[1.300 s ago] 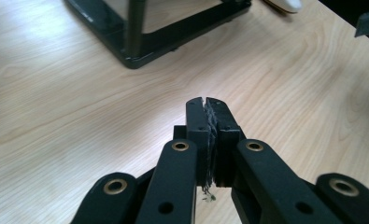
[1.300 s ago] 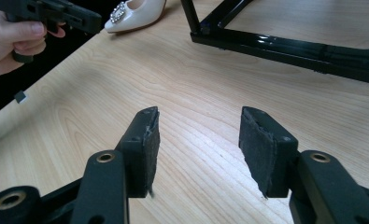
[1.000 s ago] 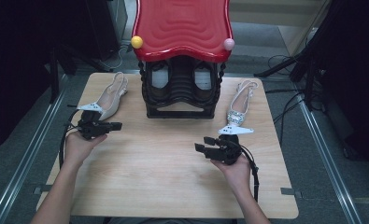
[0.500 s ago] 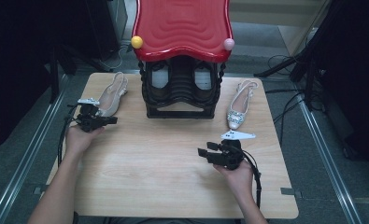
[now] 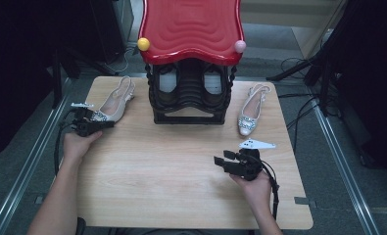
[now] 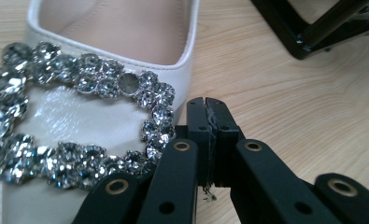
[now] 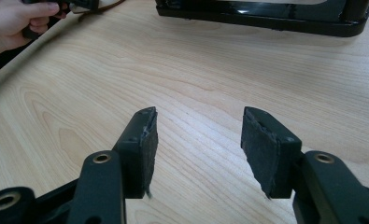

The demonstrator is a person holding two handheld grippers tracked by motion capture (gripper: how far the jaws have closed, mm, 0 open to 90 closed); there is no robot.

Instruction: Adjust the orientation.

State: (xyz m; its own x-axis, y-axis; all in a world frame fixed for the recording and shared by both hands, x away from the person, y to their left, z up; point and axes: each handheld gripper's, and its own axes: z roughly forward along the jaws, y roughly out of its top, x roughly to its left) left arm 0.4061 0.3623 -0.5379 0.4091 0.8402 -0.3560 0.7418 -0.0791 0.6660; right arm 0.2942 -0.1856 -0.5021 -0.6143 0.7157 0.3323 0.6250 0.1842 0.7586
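Note:
A pale slingback shoe [image 5: 113, 100] with a rhinestone buckle lies on the table's left side, toe toward me. My left gripper [image 5: 107, 125] is at that toe, shut with nothing between its jaws. In the left gripper view the closed tips [image 6: 209, 105] rest just right of the buckle on the shoe [image 6: 79, 116]. The matching shoe [image 5: 252, 110] lies at the right of the black rack [image 5: 191, 95]. My right gripper [image 5: 222, 162] hovers open over bare wood at the front right; its pads [image 7: 198, 135] stand apart with nothing between them.
The rack carries a red wavy top [image 5: 191, 27] with a yellow ball and a pink ball at its corners, and it holds dark shoes inside. Its base [image 7: 266, 18] runs across the back. The wooden table [image 5: 171, 171] ends in metal rails on both sides.
My left hand has moved left and down to the toe of the left shoe. The right hand has hardly shifted.

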